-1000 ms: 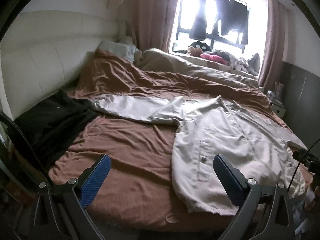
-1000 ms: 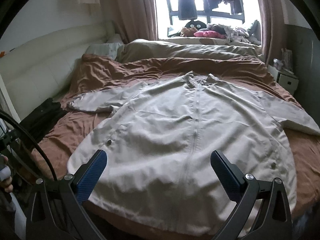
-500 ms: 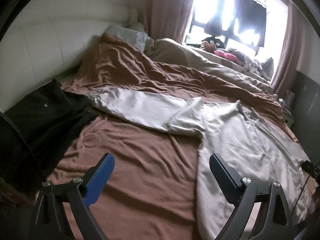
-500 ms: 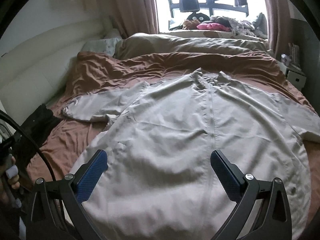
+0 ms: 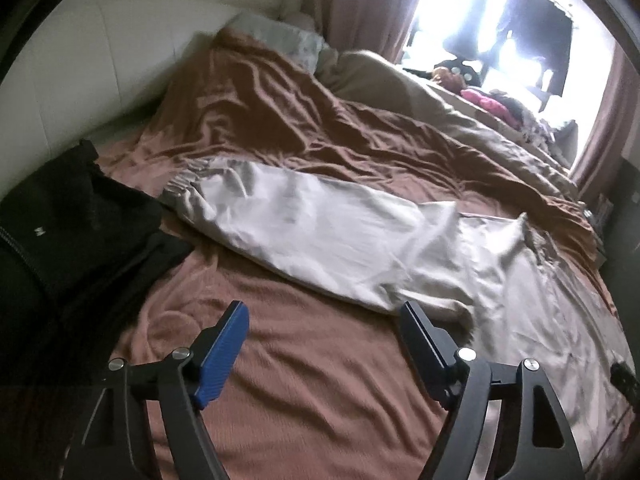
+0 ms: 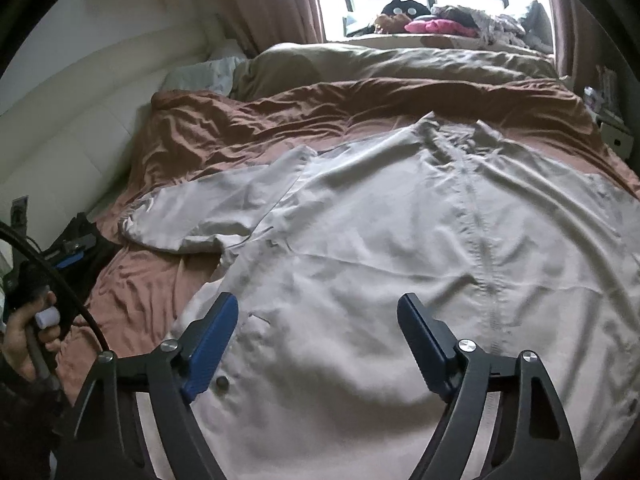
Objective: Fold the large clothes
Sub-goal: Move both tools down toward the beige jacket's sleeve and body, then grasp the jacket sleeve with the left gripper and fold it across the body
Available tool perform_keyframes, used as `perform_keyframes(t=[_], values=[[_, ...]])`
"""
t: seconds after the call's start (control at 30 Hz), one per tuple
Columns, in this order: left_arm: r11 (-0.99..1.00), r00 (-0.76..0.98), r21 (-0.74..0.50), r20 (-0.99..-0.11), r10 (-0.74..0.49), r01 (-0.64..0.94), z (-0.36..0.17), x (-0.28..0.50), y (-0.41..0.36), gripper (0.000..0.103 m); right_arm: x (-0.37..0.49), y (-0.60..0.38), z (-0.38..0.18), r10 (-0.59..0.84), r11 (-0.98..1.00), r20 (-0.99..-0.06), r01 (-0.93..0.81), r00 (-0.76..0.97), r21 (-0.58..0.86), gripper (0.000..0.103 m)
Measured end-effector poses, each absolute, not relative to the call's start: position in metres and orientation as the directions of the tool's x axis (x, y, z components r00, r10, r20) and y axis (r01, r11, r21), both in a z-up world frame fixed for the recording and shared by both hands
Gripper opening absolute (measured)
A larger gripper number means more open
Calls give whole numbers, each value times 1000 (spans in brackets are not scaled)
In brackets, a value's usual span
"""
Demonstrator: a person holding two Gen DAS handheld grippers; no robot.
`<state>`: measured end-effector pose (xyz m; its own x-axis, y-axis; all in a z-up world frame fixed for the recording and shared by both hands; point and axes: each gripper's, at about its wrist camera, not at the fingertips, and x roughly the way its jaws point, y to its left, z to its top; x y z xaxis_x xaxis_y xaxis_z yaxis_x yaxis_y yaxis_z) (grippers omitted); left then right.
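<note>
Left gripper (image 5: 322, 322): black curved frame, blue ribbed pads on the fingers (image 5: 222, 354), silver round screws at pivots. Right gripper (image 6: 318, 316): same build, dark blue fingers (image 6: 210, 350). At 9 o'clock in the right wrist view: black cable (image 6: 60, 292), hand (image 6: 28, 336) around a grey handle.

1. A pale grey jacket (image 6: 400, 240) lies spread on the bed (image 6: 168, 280), front up, with its sleeve (image 6: 208, 216) stretched to the left.
2. The right gripper (image 6: 318, 320) hangs over its lower part; the jaws are closing, with nothing held between them.
3. A hand (image 6: 28, 336) grips a handle at the left edge.
</note>
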<state>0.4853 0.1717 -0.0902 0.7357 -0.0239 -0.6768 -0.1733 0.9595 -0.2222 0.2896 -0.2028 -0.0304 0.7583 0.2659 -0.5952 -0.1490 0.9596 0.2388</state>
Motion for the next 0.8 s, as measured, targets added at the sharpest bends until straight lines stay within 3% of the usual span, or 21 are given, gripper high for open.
perform_keyframes(t=[0.53,0.6,0.63,0.7,0.77,0.8], values=[[897,570,-232,-821,27,-376,-175,597,224,75,389,-153,-44,291,951,-647,-138,705,278,76],[884,549,-238,-836,26,-403,-185,605,230,73,405,-147,-48,303,945,-658,-131,689,299,69],[879,548,-237,-836,33,-414,-186,607,232,69,414,-144,-49,309,943,-664,-128,681,308,68],[881,556,-213,-829,66,-422,-184,613,231,51,427,-139,-52,315,940,-667,-123,675,319,62],[880,549,-212,-833,64,-425,-182,618,231,21,443,-129,-57,330,935,-682,-126,653,333,55],[877,555,-226,-830,54,-423,-180,621,232,12,451,-123,-62,351,927,-689,-132,634,351,51]])
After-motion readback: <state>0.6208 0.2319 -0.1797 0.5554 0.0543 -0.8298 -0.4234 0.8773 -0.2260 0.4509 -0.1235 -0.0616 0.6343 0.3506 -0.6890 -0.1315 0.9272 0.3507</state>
